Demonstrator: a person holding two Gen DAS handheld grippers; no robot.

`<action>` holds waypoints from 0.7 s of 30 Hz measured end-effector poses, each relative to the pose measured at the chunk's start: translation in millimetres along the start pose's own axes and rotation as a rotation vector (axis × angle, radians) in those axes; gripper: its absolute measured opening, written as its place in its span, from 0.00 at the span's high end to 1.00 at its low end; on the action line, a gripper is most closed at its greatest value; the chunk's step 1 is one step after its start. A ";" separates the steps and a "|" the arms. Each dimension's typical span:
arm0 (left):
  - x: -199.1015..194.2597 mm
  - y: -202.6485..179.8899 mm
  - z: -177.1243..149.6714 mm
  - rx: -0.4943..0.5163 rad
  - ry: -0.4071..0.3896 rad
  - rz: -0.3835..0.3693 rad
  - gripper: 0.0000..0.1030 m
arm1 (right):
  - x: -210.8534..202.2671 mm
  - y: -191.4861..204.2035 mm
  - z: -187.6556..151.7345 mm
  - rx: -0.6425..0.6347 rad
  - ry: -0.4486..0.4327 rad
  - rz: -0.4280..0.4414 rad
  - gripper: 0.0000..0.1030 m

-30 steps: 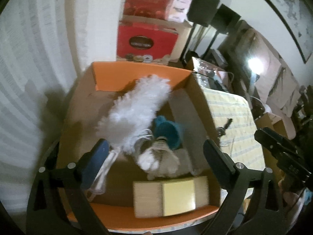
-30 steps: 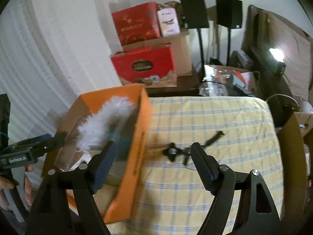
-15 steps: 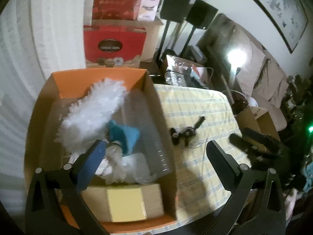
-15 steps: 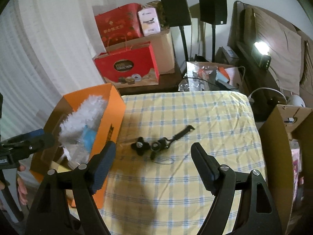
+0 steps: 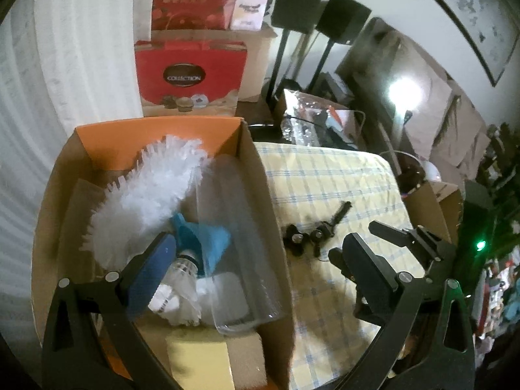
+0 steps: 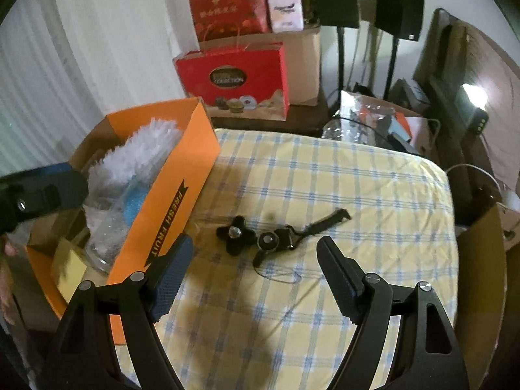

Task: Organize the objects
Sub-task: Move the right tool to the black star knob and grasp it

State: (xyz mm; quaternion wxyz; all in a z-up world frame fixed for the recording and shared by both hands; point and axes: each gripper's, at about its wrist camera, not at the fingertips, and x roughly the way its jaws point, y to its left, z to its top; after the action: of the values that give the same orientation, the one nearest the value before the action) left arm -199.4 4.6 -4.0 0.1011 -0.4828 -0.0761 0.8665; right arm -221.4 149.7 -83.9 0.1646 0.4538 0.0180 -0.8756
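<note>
The one loose thing left to tidy is a small black clamp mount (image 6: 279, 239) lying on the checked cloth (image 6: 357, 188) of the bench, just beside the orange box (image 6: 169, 217) and near the middle of the cloth. It looks like hard plastic and metal: a star-shaped knob (image 6: 236, 234) at the box end, a round joint in the middle, and a thin straight arm (image 6: 328, 220) at the far end. A fine cord loops off it toward the near edge of the bench.

Its long axis runs slantwise in the right wrist view, from the knob at lower left up to the arm's tip at upper right, pointing away from the box. It lies flat.

It is probably light and stiff, not fragile, but jointed, so the arm may swing if only one end is lifted. The chunky middle, around the round joint, seems the safest place to take hold; the thin arm could slip or pivot between the pads, and the cord could snag.

The right claw (image 6: 253, 266) hangs above it, jaws standing wide and empty, the mount showing between and beyond its fingers. The left claw (image 5: 256, 253) is also spread wide with nothing in it, poised over the box edge.

The box already holds a white fluffy duster (image 5: 146, 195), a clear plastic tube (image 5: 240, 243), a shuttlecock (image 5: 182, 279), something blue and a yellow block (image 5: 198, 360).
</note>
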 end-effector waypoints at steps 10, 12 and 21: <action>16.9 5.2 3.1 -0.007 0.010 0.012 0.00 | 49.2 6.4 -0.1 -0.166 0.032 0.044 0.28; 19.1 5.4 3.7 -0.006 0.013 0.014 0.00 | 55.1 10.8 -1.8 -0.203 0.037 0.064 0.28; 18.6 11.1 7.5 -0.022 0.012 0.021 0.00 | 78.2 18.1 -4.3 -0.285 0.079 0.092 0.41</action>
State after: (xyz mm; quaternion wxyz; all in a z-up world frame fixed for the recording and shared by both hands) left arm -216.5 -1.8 -17.8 0.0871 -0.4897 -0.0801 0.8638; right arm -254.3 112.1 -146.9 0.2665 0.4602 0.1277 -0.8372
